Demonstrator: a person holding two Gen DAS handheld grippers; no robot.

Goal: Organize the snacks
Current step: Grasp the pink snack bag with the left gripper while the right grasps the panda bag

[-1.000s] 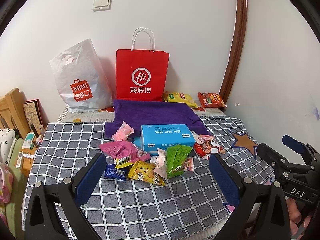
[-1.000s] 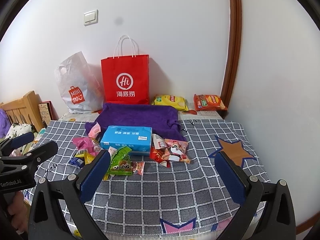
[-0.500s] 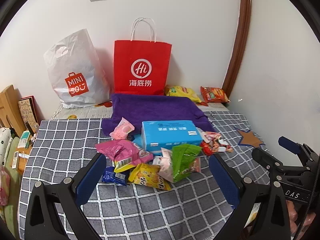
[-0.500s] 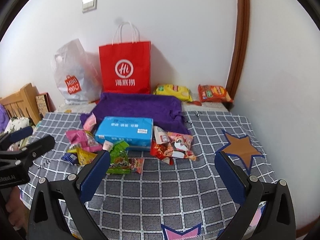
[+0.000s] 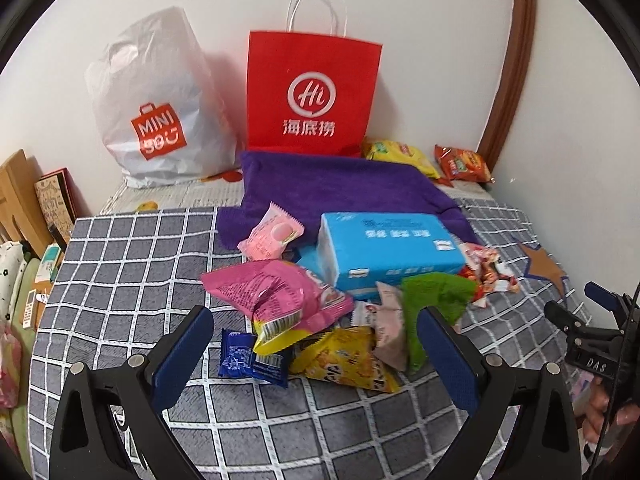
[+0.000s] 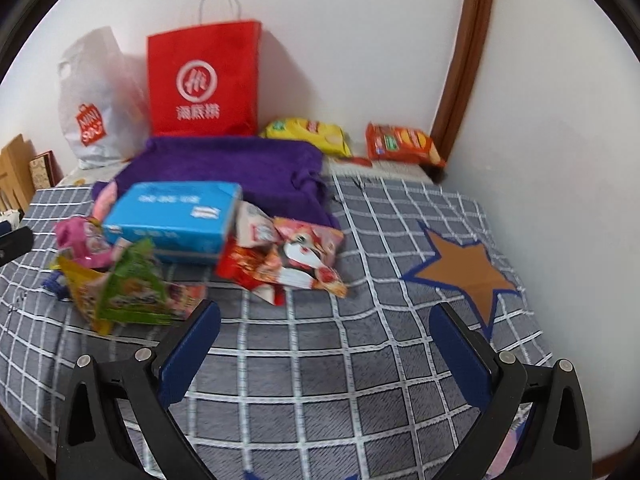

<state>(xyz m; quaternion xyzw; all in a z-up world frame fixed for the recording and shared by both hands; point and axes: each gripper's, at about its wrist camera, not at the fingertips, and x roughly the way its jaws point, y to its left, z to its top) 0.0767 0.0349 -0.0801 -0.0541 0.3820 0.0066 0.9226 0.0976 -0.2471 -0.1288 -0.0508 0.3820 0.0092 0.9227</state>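
Bed (image 5: pixel 132 248): covered by a grey checked blanket with star patches.
Red paper bag (image 5: pixel 312 88): upright against the wall at the bed's far edge, beside a white Miniso bag (image 5: pixel 156 96).
Purple towel (image 5: pixel 340 184): spread just in front of both bags.
Blue tissue pack (image 5: pixel 384 248): on the towel's near edge, mid-bed.
Snacks (image 5: pixel 316 320): heaped around the tissue pack; two chip bags (image 6: pixel 360 140) at the far right corner.
Left hand-held gripper (image 5: pixel 316 344): spread wide, empty, above the heap.
Right hand-held gripper (image 6: pixel 324 340): spread wide, empty, over bare blanket.
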